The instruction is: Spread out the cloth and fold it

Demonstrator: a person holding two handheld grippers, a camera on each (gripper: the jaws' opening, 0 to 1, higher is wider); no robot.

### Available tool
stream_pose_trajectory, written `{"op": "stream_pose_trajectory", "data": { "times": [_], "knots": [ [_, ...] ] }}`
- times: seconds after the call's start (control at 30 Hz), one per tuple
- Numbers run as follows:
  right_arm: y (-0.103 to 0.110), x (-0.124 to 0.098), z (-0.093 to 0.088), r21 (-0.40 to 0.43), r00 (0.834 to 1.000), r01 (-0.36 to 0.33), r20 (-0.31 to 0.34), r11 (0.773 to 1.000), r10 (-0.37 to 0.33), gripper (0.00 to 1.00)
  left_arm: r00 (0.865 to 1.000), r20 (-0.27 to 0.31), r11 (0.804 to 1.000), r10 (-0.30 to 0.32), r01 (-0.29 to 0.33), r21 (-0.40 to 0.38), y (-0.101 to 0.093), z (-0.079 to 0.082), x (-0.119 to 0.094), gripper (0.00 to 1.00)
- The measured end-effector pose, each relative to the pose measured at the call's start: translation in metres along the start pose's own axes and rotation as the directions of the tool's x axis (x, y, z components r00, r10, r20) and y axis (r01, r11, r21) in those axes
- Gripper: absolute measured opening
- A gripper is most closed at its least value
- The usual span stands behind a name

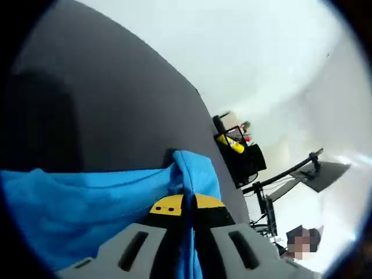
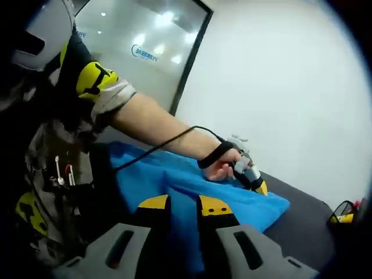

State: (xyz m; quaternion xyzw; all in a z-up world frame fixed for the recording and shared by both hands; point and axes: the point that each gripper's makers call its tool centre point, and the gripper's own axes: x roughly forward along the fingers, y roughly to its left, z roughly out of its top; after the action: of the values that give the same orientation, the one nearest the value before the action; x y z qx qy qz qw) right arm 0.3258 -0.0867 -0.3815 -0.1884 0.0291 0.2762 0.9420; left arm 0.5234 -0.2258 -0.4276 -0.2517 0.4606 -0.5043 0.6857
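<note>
Both hand-held grippers — left (image 1: 187, 210), right (image 2: 183, 210) — pinch soft, creased blue cloth (image 1: 87, 203) over a dark, matte table (image 1: 116, 104)

Blue cloth (image 2: 186, 192) pinched in right gripper (image 2: 183, 204) and left gripper (image 2: 260, 187).

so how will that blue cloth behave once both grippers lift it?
Probably floppy: the blue cloth bunches and creases where the left gripper pinches it. Likely light, since it drapes in soft folds between the right gripper jaws. It should sag between the two grips over the dark table.
</note>
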Motion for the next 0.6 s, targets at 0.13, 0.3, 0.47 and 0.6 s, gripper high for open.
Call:
{"op": "stream_pose_trajectory", "data": {
  "times": [0.13,0.3,0.47,0.6],
  "knots": [
    [0.012,0.028,-0.003,-0.166,0.998,-0.007,-0.069,0.986,-0.004,0.18,0.999,0.031,0.997,0.032,-0.034,0.067,-0.003,0.005,-0.012,0.04],
    [0.026,0.066,-0.014,-0.466,0.984,-0.008,-0.159,0.885,-0.075,0.13,0.998,0.039,0.997,0.039,-0.042,0.062,-0.007,0.002,-0.012,0.04],
    [0.022,0.062,-0.019,-0.456,0.974,0.013,-0.194,0.89,-0.114,0.01,0.996,0.073,0.981,0.041,-0.054,0.188,-0.011,0.023,-0.016,0.04],
    [0.016,0.053,0.004,-0.373,0.987,0.06,-0.115,0.926,-0.111,0.01,0.991,0.12,0.942,0.053,-0.089,0.323,-0.022,0.042,-0.032,0.04]
  ]
}}
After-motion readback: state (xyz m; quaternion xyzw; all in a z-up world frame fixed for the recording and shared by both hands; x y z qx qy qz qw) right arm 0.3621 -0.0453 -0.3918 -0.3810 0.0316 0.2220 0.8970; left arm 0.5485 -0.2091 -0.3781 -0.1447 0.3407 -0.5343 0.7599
